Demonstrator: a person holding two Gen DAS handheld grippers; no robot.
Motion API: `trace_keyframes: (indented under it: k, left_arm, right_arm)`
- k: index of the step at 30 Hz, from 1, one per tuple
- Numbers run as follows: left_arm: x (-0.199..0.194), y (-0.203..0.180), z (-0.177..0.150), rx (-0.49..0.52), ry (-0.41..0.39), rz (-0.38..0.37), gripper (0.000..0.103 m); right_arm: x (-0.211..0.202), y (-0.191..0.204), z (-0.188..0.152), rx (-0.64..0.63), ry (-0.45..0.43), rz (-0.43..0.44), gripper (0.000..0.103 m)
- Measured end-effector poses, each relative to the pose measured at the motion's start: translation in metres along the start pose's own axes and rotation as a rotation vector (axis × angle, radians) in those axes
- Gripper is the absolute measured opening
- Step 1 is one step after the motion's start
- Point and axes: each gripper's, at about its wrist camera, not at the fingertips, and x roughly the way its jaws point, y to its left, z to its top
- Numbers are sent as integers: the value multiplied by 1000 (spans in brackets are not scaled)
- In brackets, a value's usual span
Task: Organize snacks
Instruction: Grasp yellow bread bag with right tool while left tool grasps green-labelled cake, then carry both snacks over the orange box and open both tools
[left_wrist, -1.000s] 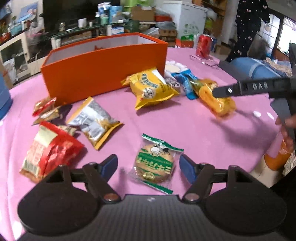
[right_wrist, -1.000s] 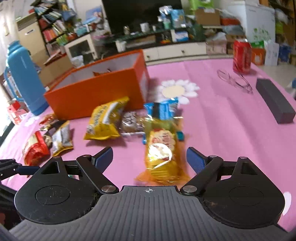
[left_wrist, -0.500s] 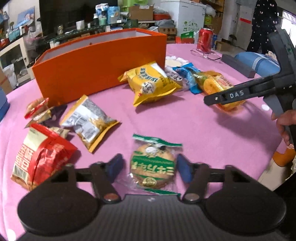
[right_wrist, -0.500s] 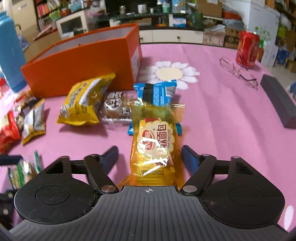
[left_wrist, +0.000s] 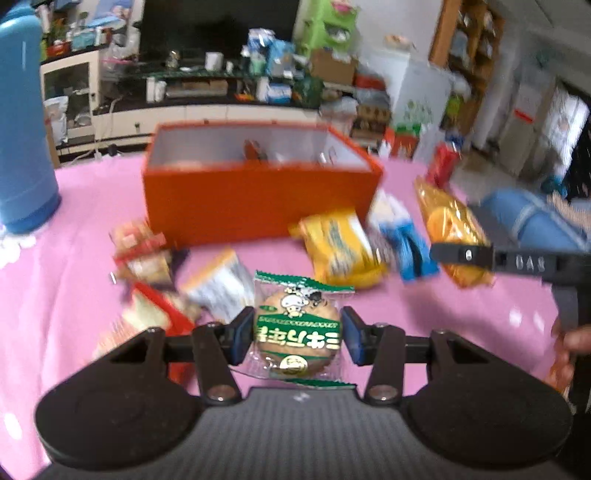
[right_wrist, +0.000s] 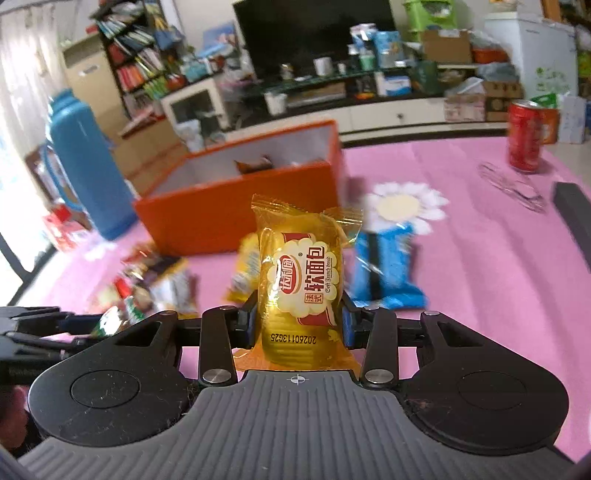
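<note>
My left gripper (left_wrist: 295, 338) is shut on a green-and-white cookie packet (left_wrist: 297, 328) and holds it above the pink table. My right gripper (right_wrist: 299, 321) is shut on a golden soft bread packet (right_wrist: 301, 284), lifted upright; the packet also shows in the left wrist view (left_wrist: 448, 236). An open orange box (left_wrist: 255, 199) stands behind, also in the right wrist view (right_wrist: 236, 210), with a wrapper or two inside. Loose snacks lie in front of it: a yellow bag (left_wrist: 338, 247), a blue packet (right_wrist: 382, 273), a silver-and-orange bag (left_wrist: 218, 284) and red packets (left_wrist: 147, 310).
A blue thermos (right_wrist: 88, 166) stands left of the box. A red can (right_wrist: 524, 136), glasses (right_wrist: 513, 186) and a dark grey bar (right_wrist: 576, 214) sit at the right. A daisy print (right_wrist: 400, 205) marks the pink cloth (right_wrist: 480, 280).
Both grippers have closed on their packets and lifted them off the table. Both views have tilted up toward the orange box.
</note>
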Motion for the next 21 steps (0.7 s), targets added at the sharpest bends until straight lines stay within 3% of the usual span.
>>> trace_keyframes:
  k: [4,7,11,15,21]
  left_arm:
    - [11,14,55,-33,-89,45,48]
    - [30,22,94,-59,-153,52,48]
    - [68,33,134,-92,-176,59,48]
    - [102,45,152,-111,-169,75,48]
    - [138,70,149,-170,-134,121,47]
  right_arm:
    - [16,17,43,-17,-63,66,20]
    - [45,31,87,-66,-116,63,20]
    - [95,39,126,-70,-161,67,20]
    - [138,37,138,-20,-154,61,20]
    - [186,34,135,-12,-108,29,21]
